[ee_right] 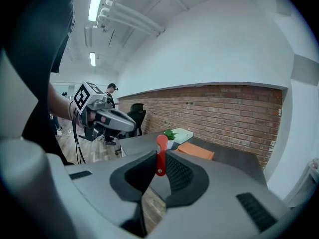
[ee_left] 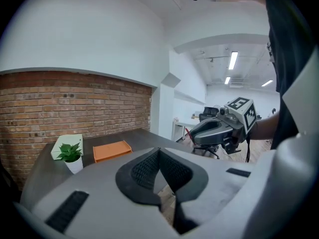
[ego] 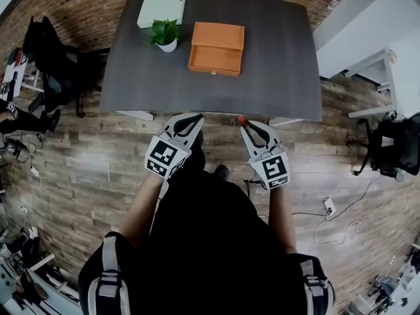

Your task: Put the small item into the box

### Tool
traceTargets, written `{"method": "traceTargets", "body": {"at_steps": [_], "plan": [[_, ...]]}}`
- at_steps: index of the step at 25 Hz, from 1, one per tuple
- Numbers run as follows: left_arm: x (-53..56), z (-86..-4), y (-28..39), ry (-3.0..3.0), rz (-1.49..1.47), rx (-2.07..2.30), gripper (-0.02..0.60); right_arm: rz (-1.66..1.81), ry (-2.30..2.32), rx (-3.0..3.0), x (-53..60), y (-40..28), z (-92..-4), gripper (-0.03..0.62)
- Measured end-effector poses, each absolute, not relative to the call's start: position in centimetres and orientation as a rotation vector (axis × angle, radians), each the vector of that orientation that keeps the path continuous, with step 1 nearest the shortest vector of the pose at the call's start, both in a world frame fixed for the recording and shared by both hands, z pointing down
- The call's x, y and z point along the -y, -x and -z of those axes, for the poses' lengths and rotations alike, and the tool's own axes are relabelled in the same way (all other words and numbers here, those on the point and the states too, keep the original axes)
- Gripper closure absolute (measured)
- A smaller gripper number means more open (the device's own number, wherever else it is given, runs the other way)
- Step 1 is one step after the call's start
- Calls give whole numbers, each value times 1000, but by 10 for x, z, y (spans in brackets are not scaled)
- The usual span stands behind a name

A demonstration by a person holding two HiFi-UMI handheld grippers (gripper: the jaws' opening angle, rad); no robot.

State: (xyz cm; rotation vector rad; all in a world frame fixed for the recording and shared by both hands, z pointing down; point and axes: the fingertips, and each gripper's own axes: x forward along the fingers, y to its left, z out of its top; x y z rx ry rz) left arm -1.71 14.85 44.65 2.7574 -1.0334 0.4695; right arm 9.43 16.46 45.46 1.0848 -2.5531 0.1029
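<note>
Red item (ee_right: 161, 151) stands pinched between the right gripper's (ego: 247, 128) jaws at the table's (ego: 275, 77) near edge, well apart from the box (ego: 216, 47); left gripper (ee_left: 158, 153) closed, empty

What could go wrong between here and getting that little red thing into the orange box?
1. The right gripper pinches the small red item only by its lower end, so it could slip out on the way.
2. The orange box looks closed, so it may need opening first.
3. The potted plant stands close beside the box and could get knocked.
</note>
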Motion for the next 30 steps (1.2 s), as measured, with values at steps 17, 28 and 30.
{"method": "traceTargets", "body": {"at_steps": [17,28,30], "plan": [[-13,-456,70,-2771,-452,930,560,-128,-1119,2490,-45,-30,-461,528],[50,-455,94,-2814,-448,835,560,-144,-1165,2428,12,-4,-469,528],[59,-456,101,-2817,-439,832,560,-150,-1172,2421,20,1,-473,528]]}}
